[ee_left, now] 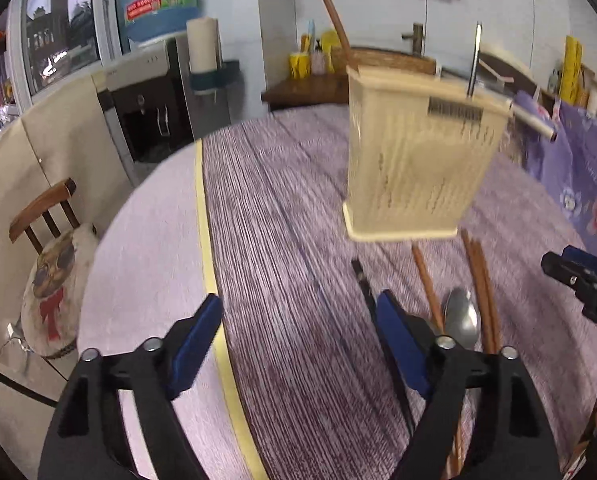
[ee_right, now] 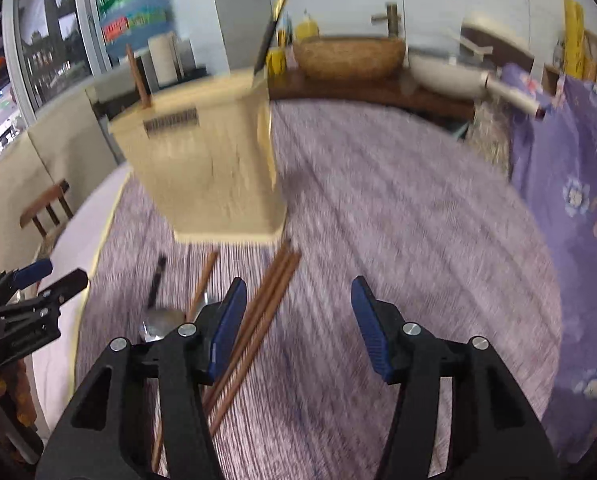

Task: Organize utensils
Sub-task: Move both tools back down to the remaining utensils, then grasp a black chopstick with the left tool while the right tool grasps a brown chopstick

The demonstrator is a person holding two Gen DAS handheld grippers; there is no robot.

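I see the cream utensil holder (ee_left: pixel 414 160) standing upright on the purple striped tablecloth (ee_left: pixel 282 240), its long axis vertical, with one brown chopstick (ee_left: pixel 335 20) and a dark metal-handled utensil (ee_left: pixel 474 60) sticking up out of it. In front of it, on the cloth, lie the loose pieces: a bundle of brown chopsticks (ee_right: pixel 258 312), a single chopstick (ee_right: pixel 204 280), a metal spoon (ee_left: pixel 460 318) and a black-handled utensil (ee_right: pixel 157 280), all with their long axes running roughly from me toward the holder, the bundle slanting up to the right in the right wrist view. My left gripper (ee_left: pixel 298 336) has its jaws apart with only bare cloth between the pads; the spoon and chopsticks sit just beside and past its right finger, partly hidden behind it. My right gripper (ee_right: pixel 298 320) is likewise released and holds nothing, and the chopstick bundle passes beside and under its left finger rather than between the pads. Both views are motion-blurred, so I cannot make out the holder's wall pattern or what sort of head the black-handled piece has. The near ends of the chopsticks are cut off behind the gripper bodies.
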